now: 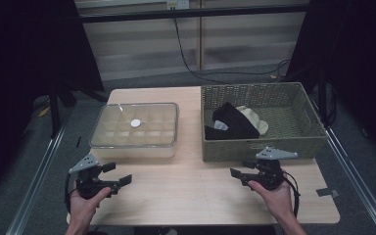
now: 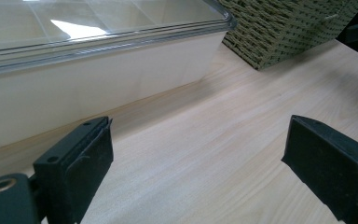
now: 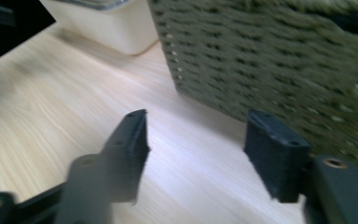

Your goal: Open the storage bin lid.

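Both my grippers hold nothing: left (image 2: 196, 163) spread wide beside the box (image 2: 98, 70), right (image 3: 196, 154) partly open before the basket (image 3: 270, 56).

Rough woven basket (image 1: 262, 147), seemingly glossy plastic box (image 1: 134, 144)

Dim surroundings, lit tabletop, blurred right gripper view.

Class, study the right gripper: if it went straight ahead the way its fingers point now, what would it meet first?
Most likely the woven basket: in the right gripper view its near wall stands just beyond the open, empty right gripper, above bare table. The exact gap is hard to judge.
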